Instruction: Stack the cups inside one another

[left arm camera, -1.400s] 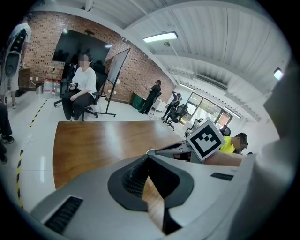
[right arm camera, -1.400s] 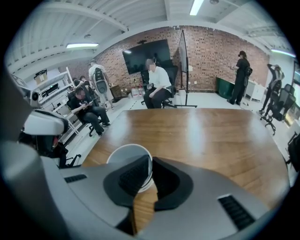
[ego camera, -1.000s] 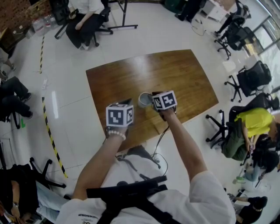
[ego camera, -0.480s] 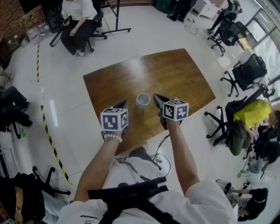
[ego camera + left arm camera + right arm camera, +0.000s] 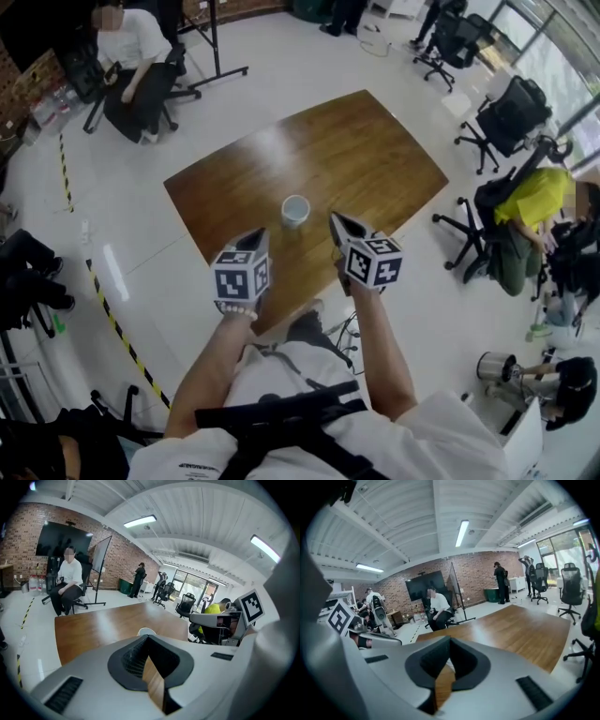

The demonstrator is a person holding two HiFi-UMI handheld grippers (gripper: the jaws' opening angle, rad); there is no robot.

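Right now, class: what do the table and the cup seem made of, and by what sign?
Table: wood or wood veneer, glossy; brown grain with light glare. Cup: white, matte, paper or plastic; too small to tell which.

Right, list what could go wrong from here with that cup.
1. The white cup stands just ahead of the left gripper and the right gripper, both shut and empty. A careless forward or sideways swing of either could knock it over.
2. From above only one rim shows, so I cannot tell whether any cup inside it sits fully down. A tilted one might tip out if the wooden table gets bumped.
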